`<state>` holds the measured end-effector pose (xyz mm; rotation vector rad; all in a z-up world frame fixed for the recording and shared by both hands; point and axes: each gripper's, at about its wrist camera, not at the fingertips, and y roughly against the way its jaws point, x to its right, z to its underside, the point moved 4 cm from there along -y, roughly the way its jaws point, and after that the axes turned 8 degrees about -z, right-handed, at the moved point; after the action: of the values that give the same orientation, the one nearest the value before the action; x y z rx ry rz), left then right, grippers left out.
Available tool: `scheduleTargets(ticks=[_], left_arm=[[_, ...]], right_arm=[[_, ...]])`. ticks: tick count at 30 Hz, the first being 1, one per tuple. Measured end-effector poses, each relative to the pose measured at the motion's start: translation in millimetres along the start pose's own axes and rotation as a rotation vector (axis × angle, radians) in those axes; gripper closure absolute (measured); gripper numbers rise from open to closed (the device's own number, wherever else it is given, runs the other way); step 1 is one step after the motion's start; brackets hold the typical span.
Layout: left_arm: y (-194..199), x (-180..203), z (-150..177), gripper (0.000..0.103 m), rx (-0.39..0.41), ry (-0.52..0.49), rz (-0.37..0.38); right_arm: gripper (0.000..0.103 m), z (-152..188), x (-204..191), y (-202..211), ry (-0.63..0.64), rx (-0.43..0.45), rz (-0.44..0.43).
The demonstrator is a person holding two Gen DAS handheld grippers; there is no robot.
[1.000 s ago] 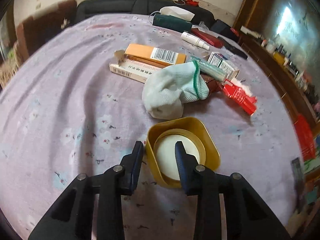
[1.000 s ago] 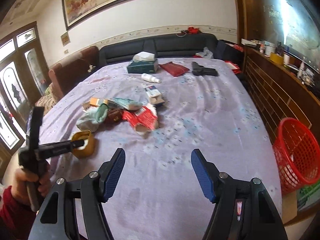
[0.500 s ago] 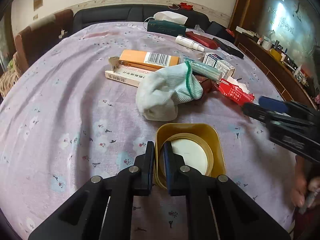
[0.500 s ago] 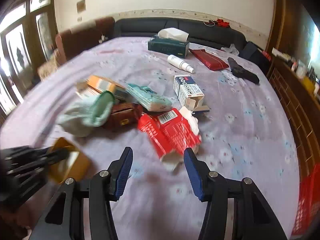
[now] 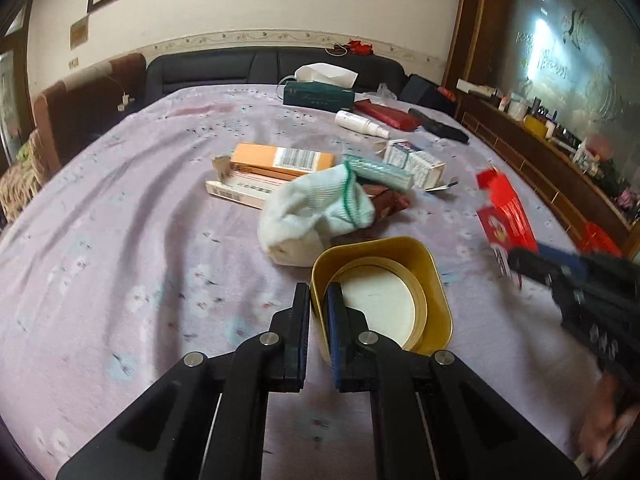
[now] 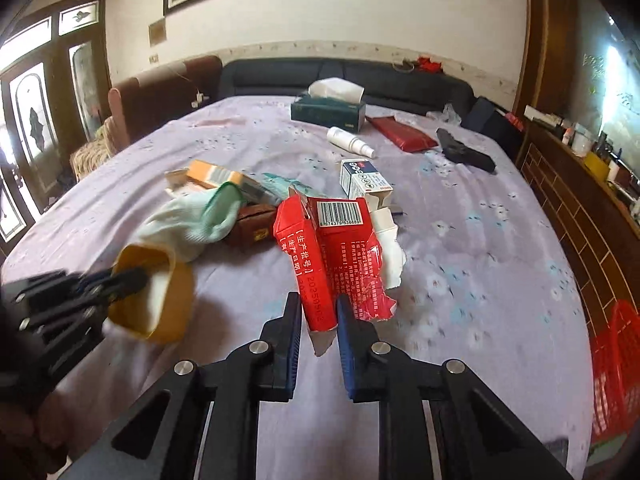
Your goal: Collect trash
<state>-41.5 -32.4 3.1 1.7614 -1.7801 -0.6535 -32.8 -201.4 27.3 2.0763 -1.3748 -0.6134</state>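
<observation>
You had just closed both claws, and each came to grip a piece of trash. A second earlier your right gripper [image 6: 318, 314] hung wide open over bare bedspread; at this moment it was clenched on the lower end of the torn red carton [image 6: 336, 256], which looked raised off the pile. Your left gripper [image 5: 317, 306], which had been open astride the wall of the yellow tub [image 5: 382, 292], was pinched tight on that wall, one finger outside and one inside, the tub tilting as it lifted.

That likely meant two items were secured at once, ready to carry to the red basket [image 6: 616, 368] standing off the right edge of the bed [image 6: 480, 240].

Left on the bedspread were the pale sock [image 5: 320, 208], the orange box [image 5: 282, 158], a small white box [image 6: 364, 180], a brown packet [image 6: 252, 228], a spray bottle [image 6: 350, 142] and a tissue box [image 6: 328, 110]. Nothing blocked the way across to the basket.
</observation>
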Motion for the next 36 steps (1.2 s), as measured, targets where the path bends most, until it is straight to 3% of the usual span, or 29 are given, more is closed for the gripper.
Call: scheduleTargets(ticks=[9, 16, 36], left_arm=[[21.6, 39.8, 0.1, 0.095, 0.107, -0.054, -0.015], [16.2, 49.4, 5.3, 0.095, 0.087, -0.067, -0.024], [11.5, 51.0, 10.5, 0.095, 0.082, -0.068, -0.037]], right_arm=[[0.085, 20.5, 17.6, 29.3, -0.059, 0.103, 0.101], [0.085, 30.5, 34.1, 28.2, -0.122, 0.112, 0.093], [0.085, 37.3, 39.1, 25.5, -0.133, 0.122, 0.022]])
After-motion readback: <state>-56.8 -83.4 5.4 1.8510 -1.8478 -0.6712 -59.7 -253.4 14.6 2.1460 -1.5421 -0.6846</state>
